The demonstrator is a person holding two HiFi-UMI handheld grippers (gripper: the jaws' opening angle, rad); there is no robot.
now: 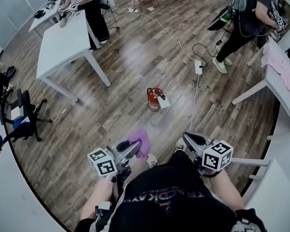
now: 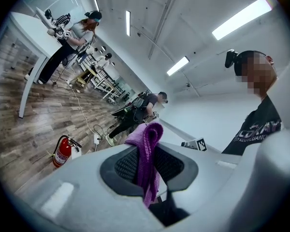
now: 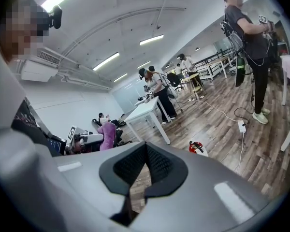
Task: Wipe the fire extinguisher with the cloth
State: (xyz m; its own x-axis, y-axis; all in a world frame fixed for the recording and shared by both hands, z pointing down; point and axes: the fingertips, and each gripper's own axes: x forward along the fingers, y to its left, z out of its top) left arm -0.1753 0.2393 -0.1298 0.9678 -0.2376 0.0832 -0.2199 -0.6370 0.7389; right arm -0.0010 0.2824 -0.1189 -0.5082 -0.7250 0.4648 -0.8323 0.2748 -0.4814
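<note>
A person's left gripper (image 1: pixel 134 149) is clenching a purple cloth (image 1: pixel 141 140) in its jaws, a fold poking up past the tips. The right gripper (image 1: pixel 189 138) is riding alongside with its jaws pressed together on nothing. Both are pointing ahead over the wood floor (image 1: pixel 121 71) toward the red fire extinguisher (image 1: pixel 154 98), which is standing upright, well apart from either tool, a white tag (image 1: pixel 164 102) beside it. It is sitting almost midway between them, seemingly a little nearer the cloth-bearing left, so a straight forward-and-down reach is looking likely. Beyond it, a power strip (image 1: pixel 198 66) and its cable are trailing across the planks. A white tabletop (image 1: pixel 63 42) is standing far left, and other people are working at the room's edges.
</note>
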